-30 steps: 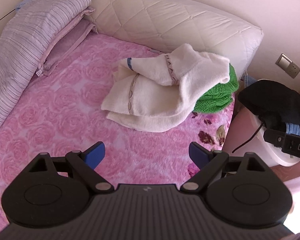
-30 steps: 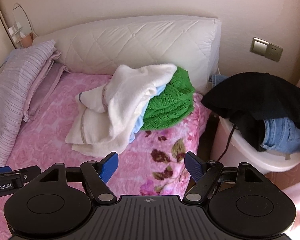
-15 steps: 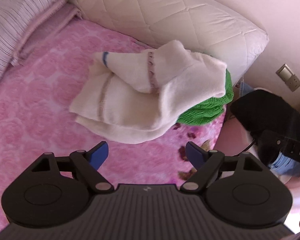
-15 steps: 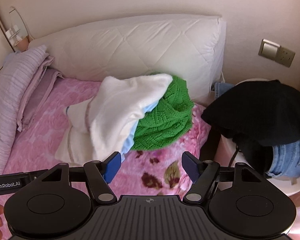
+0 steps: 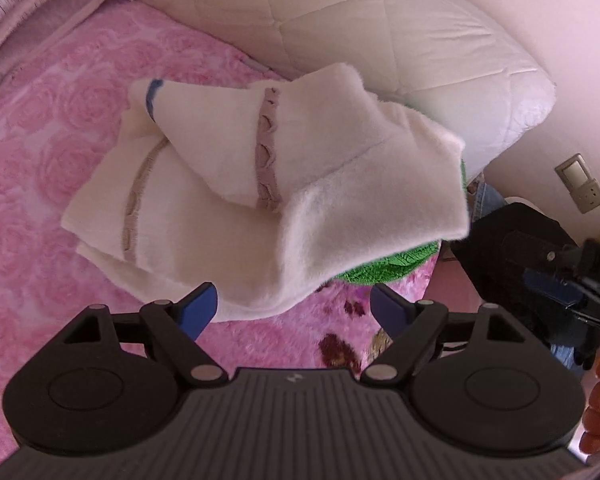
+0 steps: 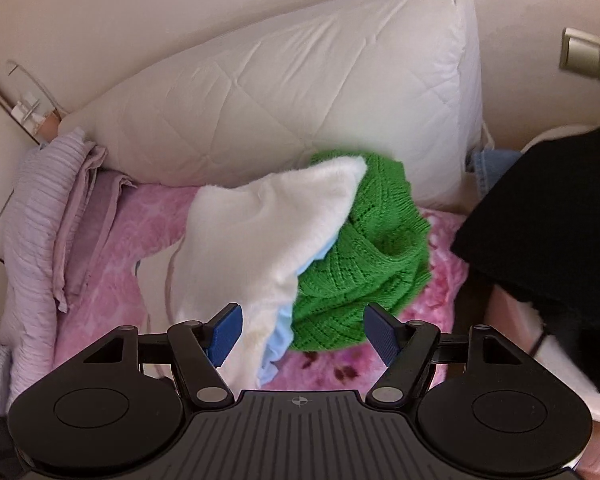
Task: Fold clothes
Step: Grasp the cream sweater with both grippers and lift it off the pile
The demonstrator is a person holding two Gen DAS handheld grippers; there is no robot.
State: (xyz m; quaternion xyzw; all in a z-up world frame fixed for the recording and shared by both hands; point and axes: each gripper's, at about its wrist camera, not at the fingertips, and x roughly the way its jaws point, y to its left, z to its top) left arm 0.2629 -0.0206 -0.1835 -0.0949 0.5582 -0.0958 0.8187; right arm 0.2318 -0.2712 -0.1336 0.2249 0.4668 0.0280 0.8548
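Pink bedspread [image 5: 52,168] lies bare left of the cream towel [image 5: 260,200] — rightward, passage is blocked by a quilted headboard [image 6: 300,92] and black garment [image 6: 548,216].

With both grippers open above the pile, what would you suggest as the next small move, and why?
Probably lower the left hand-held gripper onto the near edge of the cream towel: it lies on top of the green knit, its edge sits between the open, empty fingers, and the right hand-held gripper is empty too.

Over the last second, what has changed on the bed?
Both hand-held grippers, left and right, came closer to the clothes pile, jaws open, holding nothing. The cream towel and green knit lie as before on the pink bedspread.
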